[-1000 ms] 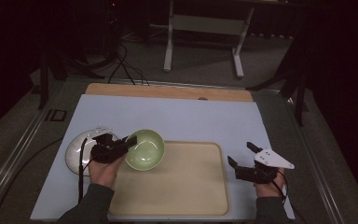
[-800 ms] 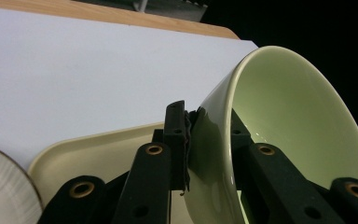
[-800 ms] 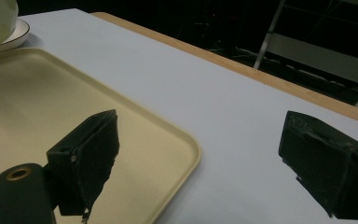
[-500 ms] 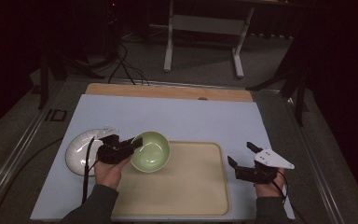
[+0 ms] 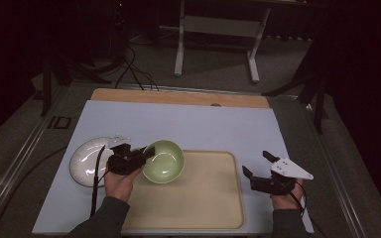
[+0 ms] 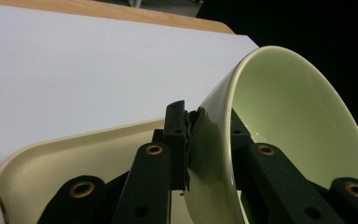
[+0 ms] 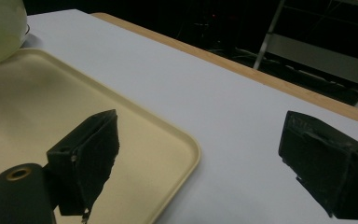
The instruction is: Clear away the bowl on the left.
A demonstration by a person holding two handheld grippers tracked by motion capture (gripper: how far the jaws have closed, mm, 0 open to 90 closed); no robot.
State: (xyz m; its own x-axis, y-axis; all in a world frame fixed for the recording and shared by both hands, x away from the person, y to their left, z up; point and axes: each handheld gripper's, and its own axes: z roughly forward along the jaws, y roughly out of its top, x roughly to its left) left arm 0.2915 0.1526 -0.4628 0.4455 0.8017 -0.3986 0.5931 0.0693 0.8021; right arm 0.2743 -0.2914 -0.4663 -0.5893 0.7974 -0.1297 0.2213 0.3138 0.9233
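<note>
carried rightward over the tray (image 5: pixel 203 198), green bowl (image 5: pixel 164 161) sits clenched in left gripper (image 5: pixel 146 152) jaws; right gripper (image 5: pixel 258 166) released.

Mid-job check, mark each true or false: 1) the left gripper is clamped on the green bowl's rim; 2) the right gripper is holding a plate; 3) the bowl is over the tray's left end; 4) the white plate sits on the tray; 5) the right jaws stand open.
1) True: the left gripper has one jaw inside and one outside the wall of the green bowl.
2) False: the right gripper holds nothing.
3) True: the bowl is over the left end of the tray.
4) False: the white plate lies on the blue mat, left of the tray.
5) True.
</note>
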